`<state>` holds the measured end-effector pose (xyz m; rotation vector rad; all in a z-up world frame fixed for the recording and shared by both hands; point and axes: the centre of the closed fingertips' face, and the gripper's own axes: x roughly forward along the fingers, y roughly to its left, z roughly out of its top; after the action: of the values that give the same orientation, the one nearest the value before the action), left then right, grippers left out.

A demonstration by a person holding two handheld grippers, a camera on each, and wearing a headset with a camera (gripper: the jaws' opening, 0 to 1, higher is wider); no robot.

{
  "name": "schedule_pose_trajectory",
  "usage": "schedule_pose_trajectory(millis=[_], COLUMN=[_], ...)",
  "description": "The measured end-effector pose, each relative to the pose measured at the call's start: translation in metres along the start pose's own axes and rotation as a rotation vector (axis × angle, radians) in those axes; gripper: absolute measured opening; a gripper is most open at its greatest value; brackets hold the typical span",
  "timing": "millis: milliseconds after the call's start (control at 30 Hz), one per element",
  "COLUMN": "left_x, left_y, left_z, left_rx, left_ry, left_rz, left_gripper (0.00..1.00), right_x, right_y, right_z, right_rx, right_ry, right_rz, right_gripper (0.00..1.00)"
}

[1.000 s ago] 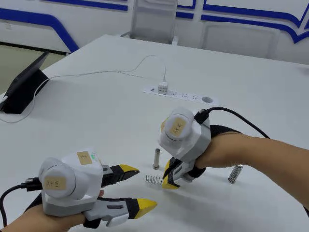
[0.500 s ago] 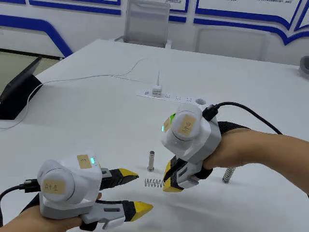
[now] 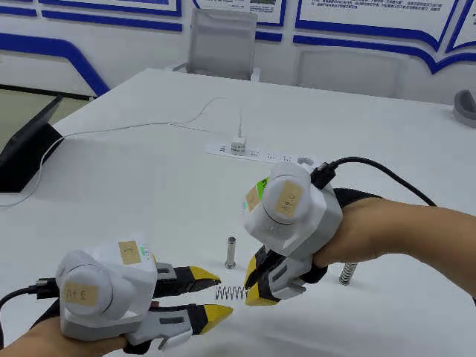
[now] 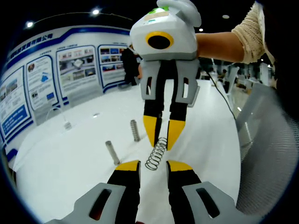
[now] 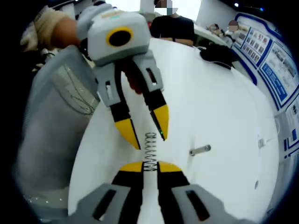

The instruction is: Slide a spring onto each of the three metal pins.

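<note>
Tablet [image 3: 26, 141] stands propped at the far left edge of the white table [image 3: 149, 178]. Nearest the person on the left, the left gripper [image 3: 221, 294] points right, its jaws parted with a clear gap. One end of the spring [image 3: 230, 292] reaches into that gap; whether either yellow tip touches it I cannot tell. In the left gripper view the spring [image 4: 156, 153] runs from between the parted tips up to the right gripper [image 4: 162, 140] opposite. The spring lies level, low at the table top, spanning the space between the two grippers. Just behind it a bare pin [image 3: 230, 253] stands upright, apart from the spring and both grippers. Next comes the right gripper [image 3: 253, 296], tilted down and leftward, its jaws clenched on the spring's other end. The right gripper view has the spring [image 5: 149, 151] pinched between the two yellow tips at the bottom, with the left gripper [image 5: 150, 140] spread around the far end. Right of that hand, partly hidden behind it, a loaded pin [image 3: 346, 273] stands upright with a coil around it. Farther back a power strip [image 3: 256, 155] lies on the table with a plug in it.
</note>
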<state>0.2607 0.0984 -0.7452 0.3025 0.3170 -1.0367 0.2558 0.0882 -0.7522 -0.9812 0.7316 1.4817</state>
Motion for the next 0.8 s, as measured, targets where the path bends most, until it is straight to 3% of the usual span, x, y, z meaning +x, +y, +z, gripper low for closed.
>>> schedule_pose_trajectory(millis=[267,800], left_x=[0.001,0.003], left_y=[-0.006,-0.012], left_z=[0.003,0.004], left_rx=[0.024,0.042], left_ry=[-0.006,-0.003], left_rz=[-0.026,-0.060], left_gripper=[0.13,0.11], right_x=[-0.002,-0.016], right_y=[0.004,0.009], right_z=[-0.001,0.004], right_rx=[-0.034,-0.080], right_ry=[0.004,0.009], right_rz=[0.017,0.018], right_gripper=[0.12,0.12])
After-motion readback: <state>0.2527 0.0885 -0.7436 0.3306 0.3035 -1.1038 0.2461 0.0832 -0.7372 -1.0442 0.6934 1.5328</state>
